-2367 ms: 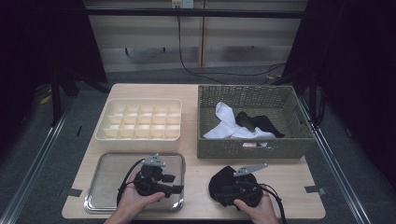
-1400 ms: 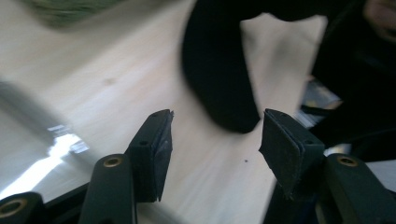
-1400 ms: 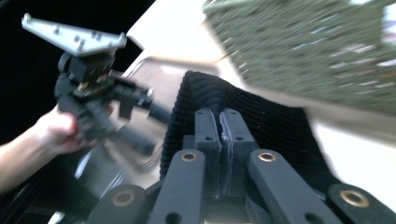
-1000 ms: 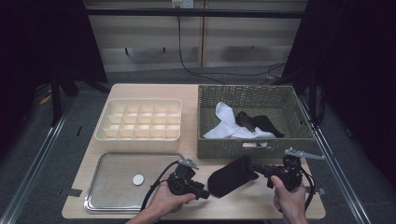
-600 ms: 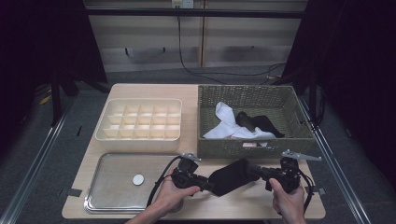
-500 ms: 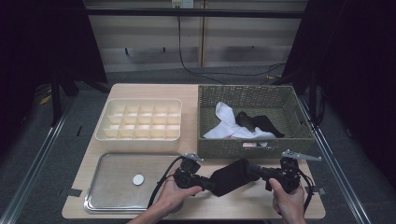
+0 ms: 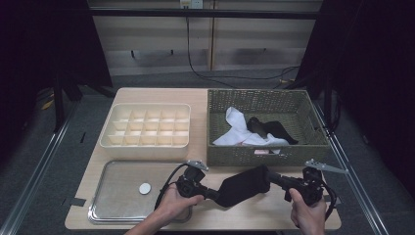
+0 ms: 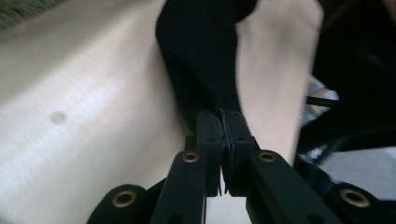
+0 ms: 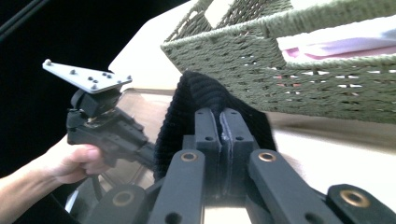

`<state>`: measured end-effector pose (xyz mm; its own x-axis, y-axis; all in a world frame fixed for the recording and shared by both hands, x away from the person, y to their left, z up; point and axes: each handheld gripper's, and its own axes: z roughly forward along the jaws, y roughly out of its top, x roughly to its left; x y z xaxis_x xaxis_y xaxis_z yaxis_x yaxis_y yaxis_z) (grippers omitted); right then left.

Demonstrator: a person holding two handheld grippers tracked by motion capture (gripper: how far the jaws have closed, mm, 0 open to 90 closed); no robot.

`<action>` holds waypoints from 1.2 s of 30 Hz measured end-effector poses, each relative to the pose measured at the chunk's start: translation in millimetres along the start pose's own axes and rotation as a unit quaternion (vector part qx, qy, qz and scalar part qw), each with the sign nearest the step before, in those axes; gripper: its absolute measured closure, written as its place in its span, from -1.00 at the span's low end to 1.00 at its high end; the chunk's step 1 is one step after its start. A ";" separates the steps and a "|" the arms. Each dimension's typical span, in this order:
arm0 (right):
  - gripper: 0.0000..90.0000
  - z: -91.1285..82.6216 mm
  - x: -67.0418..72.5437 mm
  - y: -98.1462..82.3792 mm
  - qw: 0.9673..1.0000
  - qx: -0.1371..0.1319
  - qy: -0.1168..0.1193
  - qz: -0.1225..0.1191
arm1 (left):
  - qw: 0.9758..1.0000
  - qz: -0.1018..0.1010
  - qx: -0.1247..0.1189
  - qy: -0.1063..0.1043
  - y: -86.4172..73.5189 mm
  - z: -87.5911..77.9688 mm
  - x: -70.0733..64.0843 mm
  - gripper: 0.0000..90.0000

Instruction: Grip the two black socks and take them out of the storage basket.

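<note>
Black sock low centre of the high view, stretched just above the table, in front of the basket. Left gripper clenched on its lower-left end, jaws just closed there (cloth pinched between pads in left gripper view). Right gripper clenched on the upper-right end. Probably flattening or folding next: keep tension even, both ends level, no tugging apart (grip looks thin, near the edge). Tray w/ small white disc lower left, divider box above it.
</note>
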<state>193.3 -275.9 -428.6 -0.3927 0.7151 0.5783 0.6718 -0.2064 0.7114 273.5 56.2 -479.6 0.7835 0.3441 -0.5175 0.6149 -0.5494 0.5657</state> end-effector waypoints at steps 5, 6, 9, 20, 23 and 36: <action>0.94 -8.4 2.9 -3.8 1.000 0.003 -0.014 0.004 | 0.999 0.017 0.033 -0.015 -10.7 -25.3 -12.0 0.95; 0.94 -9.5 3.6 -4.9 1.000 0.004 -0.017 0.006 | 0.999 0.017 0.033 -0.015 -10.7 -25.3 -12.0 0.95; 0.94 -10.3 3.9 -7.6 1.000 0.008 -0.018 0.007 | 0.999 0.017 0.036 -0.020 -16.8 -35.8 -9.2 0.94; 0.93 4.3 -34.8 -14.1 0.998 0.035 -0.047 0.030 | 0.999 -0.011 0.034 0.025 -16.0 -38.1 19.8 0.94; 0.91 3.3 -40.8 -18.8 0.997 0.046 -0.061 0.031 | 0.999 -0.010 0.039 0.026 -11.6 -36.4 29.0 0.91; 0.58 -10.5 -57.2 -15.2 0.993 0.037 -0.106 0.036 | 0.998 -0.013 0.042 0.045 -2.8 -31.1 38.4 0.85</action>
<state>198.9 -320.7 -468.3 -0.2073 0.8261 0.5240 0.7401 -0.2178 0.6362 304.7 94.6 -481.1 0.7747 0.4242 -0.4689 0.6282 -0.6007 0.4945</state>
